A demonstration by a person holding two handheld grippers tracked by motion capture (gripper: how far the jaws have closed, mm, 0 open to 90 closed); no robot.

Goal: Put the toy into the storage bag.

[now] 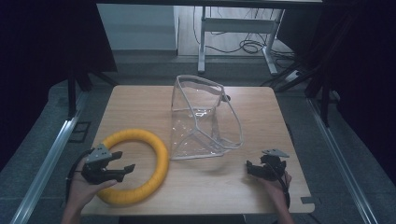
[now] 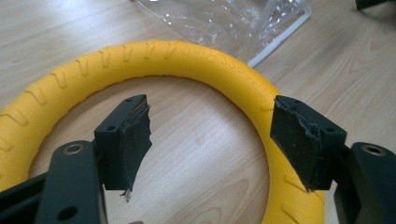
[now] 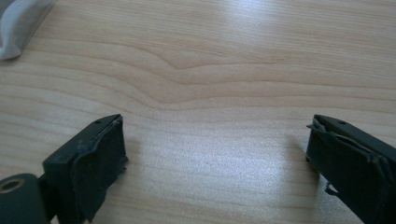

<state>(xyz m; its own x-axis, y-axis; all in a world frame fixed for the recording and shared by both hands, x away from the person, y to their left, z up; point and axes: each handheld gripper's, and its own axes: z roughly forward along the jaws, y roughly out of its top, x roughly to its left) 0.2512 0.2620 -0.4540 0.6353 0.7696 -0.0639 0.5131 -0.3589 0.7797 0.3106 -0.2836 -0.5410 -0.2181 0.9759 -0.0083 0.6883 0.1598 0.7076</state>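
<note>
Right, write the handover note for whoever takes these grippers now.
Left gripper: open, over the yellow ring, one jaw inside its hole and one at its rim; nothing gripped.
Right gripper: open, holding nothing, low over bare table near the front right.
Clear plastic bag: stands open mid-table, beside the ring.
Done: nothing picked up.
Left: probably grip the ring and put it in the bag.

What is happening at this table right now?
A person holds a gripper in each hand over a wooden table. The left gripper is open above the yellow ring, not gripping it. The right gripper is open over bare wood. A clear plastic bag stands behind them, untouched.
</note>
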